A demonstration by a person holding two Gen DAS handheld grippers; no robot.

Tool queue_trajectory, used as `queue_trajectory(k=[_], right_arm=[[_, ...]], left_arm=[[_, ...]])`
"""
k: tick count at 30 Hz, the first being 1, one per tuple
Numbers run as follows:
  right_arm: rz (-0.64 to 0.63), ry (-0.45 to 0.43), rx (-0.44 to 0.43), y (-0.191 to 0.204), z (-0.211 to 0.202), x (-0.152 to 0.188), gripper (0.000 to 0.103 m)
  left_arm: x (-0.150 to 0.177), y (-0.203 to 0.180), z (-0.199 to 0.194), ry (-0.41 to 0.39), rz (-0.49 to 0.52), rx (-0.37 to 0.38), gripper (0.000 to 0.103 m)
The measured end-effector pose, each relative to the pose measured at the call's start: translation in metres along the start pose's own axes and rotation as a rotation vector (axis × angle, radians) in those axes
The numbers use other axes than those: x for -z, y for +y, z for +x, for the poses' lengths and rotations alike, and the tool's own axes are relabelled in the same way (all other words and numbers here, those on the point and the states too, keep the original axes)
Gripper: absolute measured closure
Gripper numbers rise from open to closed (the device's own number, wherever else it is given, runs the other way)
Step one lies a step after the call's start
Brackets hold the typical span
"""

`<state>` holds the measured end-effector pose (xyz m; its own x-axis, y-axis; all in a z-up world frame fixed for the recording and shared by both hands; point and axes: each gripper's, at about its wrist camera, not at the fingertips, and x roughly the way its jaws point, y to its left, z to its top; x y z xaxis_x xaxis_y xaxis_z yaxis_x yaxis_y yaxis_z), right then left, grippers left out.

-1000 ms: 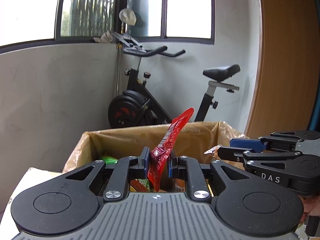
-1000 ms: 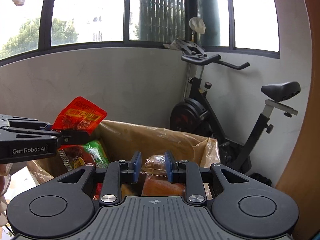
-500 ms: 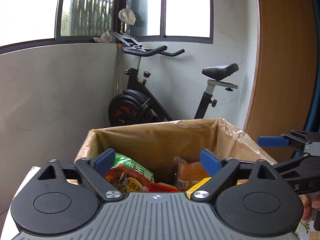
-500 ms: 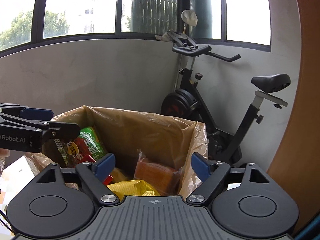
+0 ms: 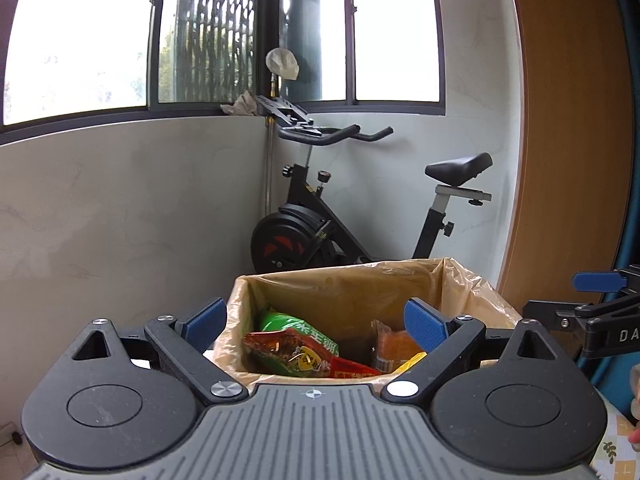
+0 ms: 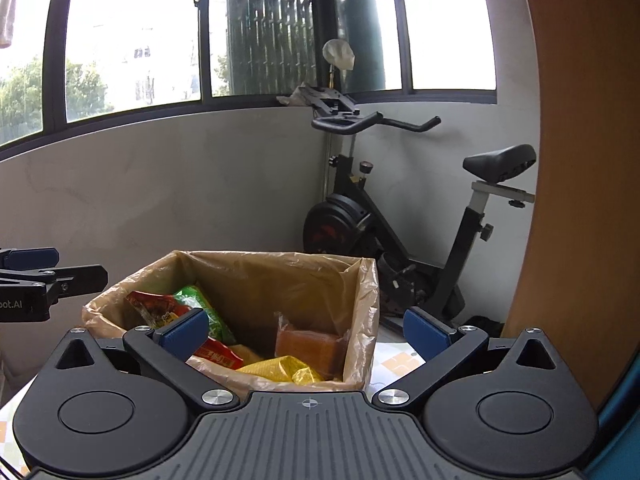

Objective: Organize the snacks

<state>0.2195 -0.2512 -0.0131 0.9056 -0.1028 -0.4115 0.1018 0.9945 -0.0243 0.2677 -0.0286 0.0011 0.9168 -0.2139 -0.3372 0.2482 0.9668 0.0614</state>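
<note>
A cardboard box lined with a brown plastic bag holds several snack packets: a red-and-green packet, an orange packet and a yellow packet. My left gripper is open and empty, just in front of the box. My right gripper is open and empty, also in front of the box. The right gripper shows at the right edge of the left wrist view; the left gripper shows at the left edge of the right wrist view.
An exercise bike stands behind the box in the corner under the windows. A grey wall runs along the left. A wooden panel rises at the right. A patterned tabletop lies under the box.
Both grippers opened and dropped their packets into the box: the left let go of the red packet, the right of the orange one. Both then drew back from the box.
</note>
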Motion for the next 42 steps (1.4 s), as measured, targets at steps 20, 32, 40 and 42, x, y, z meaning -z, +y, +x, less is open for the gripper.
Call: queue_trajectory(k=[20,32,40,42], right_arm=[[-0.022,-0.111,0.000,0.032,-0.101,-0.001,0.000],[0.003,-0.104,0.003,0.036,-0.107,0.004,0.000],[0.004,-0.105,0.007,0.036,-0.108,0.004,0.000],[0.003,-0.105,0.009,0.036,-0.108,0.004,0.000]], left_arm=[[0.009,-0.005,-0.081,-0.042,-0.058,-0.057,0.005],[0.007,-0.006,-0.093,-0.059,-0.054,-0.073,0.005],[0.009,-0.009,-0.097,-0.076,-0.046,-0.083,0.005],[0.009,-0.010,-0.098,-0.085,-0.046,-0.085,0.005]])
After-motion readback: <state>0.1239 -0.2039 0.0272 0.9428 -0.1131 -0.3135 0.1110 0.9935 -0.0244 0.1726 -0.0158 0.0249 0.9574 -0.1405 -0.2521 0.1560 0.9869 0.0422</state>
